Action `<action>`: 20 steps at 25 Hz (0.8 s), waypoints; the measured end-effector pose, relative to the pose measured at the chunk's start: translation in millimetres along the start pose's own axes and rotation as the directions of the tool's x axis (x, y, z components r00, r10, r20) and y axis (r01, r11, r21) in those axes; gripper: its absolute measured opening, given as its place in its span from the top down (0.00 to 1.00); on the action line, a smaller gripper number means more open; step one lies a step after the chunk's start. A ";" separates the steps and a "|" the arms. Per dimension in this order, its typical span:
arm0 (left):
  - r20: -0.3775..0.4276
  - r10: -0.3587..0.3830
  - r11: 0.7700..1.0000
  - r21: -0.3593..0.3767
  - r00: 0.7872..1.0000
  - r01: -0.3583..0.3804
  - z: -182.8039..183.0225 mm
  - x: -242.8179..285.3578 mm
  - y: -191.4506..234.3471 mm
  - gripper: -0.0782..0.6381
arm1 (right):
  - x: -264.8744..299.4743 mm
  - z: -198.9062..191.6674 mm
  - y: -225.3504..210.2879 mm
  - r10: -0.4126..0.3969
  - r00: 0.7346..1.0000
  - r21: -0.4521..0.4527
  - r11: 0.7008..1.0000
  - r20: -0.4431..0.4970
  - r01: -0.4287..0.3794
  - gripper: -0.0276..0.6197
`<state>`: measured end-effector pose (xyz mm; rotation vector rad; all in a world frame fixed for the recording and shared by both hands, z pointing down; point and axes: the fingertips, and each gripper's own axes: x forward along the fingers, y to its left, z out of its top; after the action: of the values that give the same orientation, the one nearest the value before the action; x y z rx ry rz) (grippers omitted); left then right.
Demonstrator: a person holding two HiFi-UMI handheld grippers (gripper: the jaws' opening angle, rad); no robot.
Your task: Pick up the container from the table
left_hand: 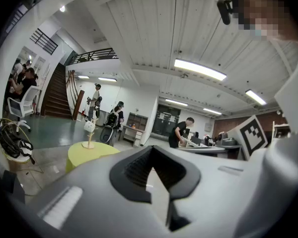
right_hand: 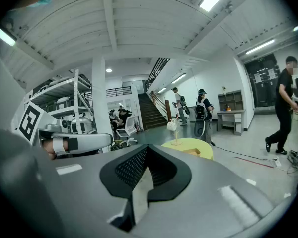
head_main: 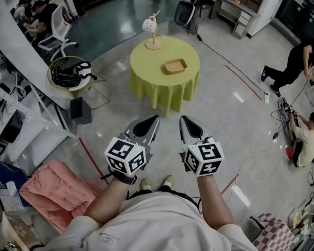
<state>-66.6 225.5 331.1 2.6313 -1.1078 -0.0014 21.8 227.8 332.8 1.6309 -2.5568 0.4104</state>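
A shallow tan wooden container point(head_main: 175, 66) lies on a round table with a yellow cloth point(head_main: 146, 77), far ahead of me; it shows as a small tan shape point(right_hand: 191, 151) in the right gripper view. A wooden stand with a white mug point(head_main: 152, 29) stands at the table's back left. My left gripper point(head_main: 153, 120) and right gripper point(head_main: 184, 120) are held side by side at waist height, well short of the table. Each one has its jaws together and holds nothing. In the left gripper view the gripper point(left_hand: 151, 175) points past the table point(left_hand: 89, 152), and the container is hidden.
A wire basket of black cables point(head_main: 68, 72) stands left of the table, with a dark box point(head_main: 79, 110) on the floor beside it. A pink cushion point(head_main: 57, 190) lies at my lower left. Shelving point(head_main: 10, 114) lines the left side. People point(head_main: 303, 135) crouch at the right.
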 end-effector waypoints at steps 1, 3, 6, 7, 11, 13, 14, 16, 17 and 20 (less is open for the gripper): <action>0.000 0.001 1.000 -0.001 1.000 -0.001 0.0 0.5 -0.2 0.88 | 0.2 -0.2 -0.5 0.001 1.000 0.000 1.000 -0.001 -0.001 0.94; -0.001 0.002 1.000 -0.003 1.000 -0.002 -0.2 1.5 -0.7 0.88 | 0.4 -0.5 -1.6 0.004 1.000 0.001 1.000 -0.003 -0.004 0.94; -0.003 0.002 1.000 -0.003 1.000 -0.002 -0.9 3.2 -2.7 0.88 | -0.5 -1.0 -3.5 0.006 1.000 0.002 1.000 -0.003 -0.006 0.94; -0.003 0.002 1.000 -0.003 1.000 -0.002 -1.4 3.9 -3.8 0.88 | -1.0 -1.6 -4.3 0.007 1.000 0.002 1.000 -0.004 -0.007 0.94; -0.005 0.002 1.000 0.002 1.000 -0.002 -2.8 8.8 -8.8 0.88 | -2.4 -4.2 -8.9 0.013 1.000 0.008 1.000 -0.009 -0.013 0.94; -0.006 0.002 1.000 0.006 1.000 -0.002 -2.6 12.2 -10.8 0.88 | -2.0 -3.6 -11.6 0.020 1.000 0.016 1.000 -0.008 -0.020 0.94; -0.007 0.003 1.000 0.007 1.000 -0.003 -2.7 14.0 -11.8 0.88 | -2.1 -2.8 -13.4 0.023 1.000 0.020 1.000 -0.004 -0.023 0.94; -0.009 0.005 1.000 0.010 1.000 -0.005 -3.8 17.7 -14.2 0.88 | -3.5 -1.5 -18.2 0.026 1.000 0.027 0.999 0.004 -0.027 0.94; -0.010 0.007 1.000 0.011 1.000 -0.007 -4.4 19.8 -15.6 0.88 | -4.6 -0.7 -21.0 0.027 1.000 0.027 0.999 0.008 -0.027 0.94; -0.007 0.018 1.000 0.016 1.000 -0.017 -3.4 27.3 -19.3 0.88 | -7.4 4.2 -30.5 0.031 0.999 0.024 0.999 0.019 -0.031 0.94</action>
<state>-33.4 220.1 332.3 2.6334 -1.1328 0.0211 52.8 221.0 332.7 1.6125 -2.6042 0.4320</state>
